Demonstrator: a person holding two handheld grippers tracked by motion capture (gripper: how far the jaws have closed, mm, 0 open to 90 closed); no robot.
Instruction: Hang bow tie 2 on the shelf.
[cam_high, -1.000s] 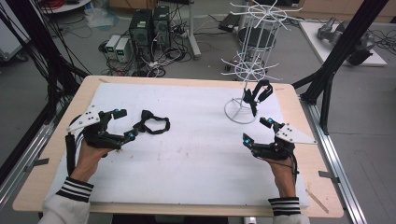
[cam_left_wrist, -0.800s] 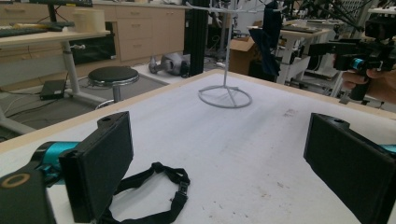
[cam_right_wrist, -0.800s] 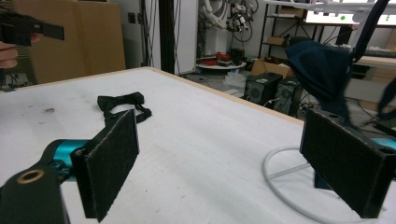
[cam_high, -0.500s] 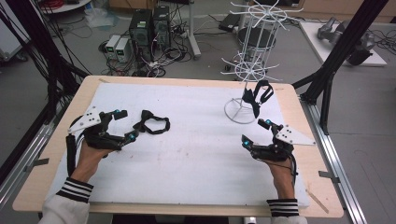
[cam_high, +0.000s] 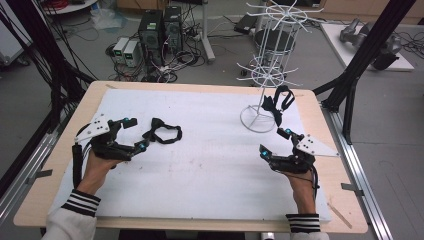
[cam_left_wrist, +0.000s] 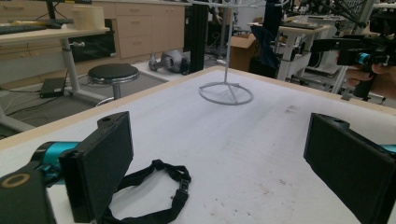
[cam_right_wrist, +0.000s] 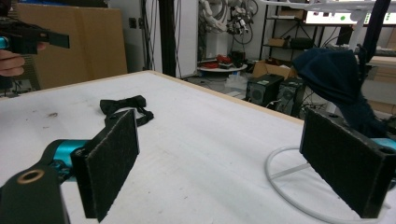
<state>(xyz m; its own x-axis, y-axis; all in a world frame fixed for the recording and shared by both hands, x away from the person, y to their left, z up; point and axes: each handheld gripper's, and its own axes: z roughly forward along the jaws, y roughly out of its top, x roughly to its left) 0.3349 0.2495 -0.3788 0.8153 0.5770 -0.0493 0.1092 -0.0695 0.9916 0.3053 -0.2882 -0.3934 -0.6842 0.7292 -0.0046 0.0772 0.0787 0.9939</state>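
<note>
Left claw (cam_high: 134, 134) agape, black looped strap (cam_high: 162, 134) lying flat, limp

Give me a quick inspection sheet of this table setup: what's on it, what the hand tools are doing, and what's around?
Surface: white mat on a wooden table, faint smudges.
Job's things: black bow tie flat on the mat beside the left gripper; second bow tie hanging on the white wire rack.
Clutter: nothing seen.
Grippers: left gripper open, not touching the bow tie; right gripper open, empty, near the rack's base.
Cables: one trails from each gripper along the forearm.
Surroundings: computer towers, black stool, black frame posts.
</note>
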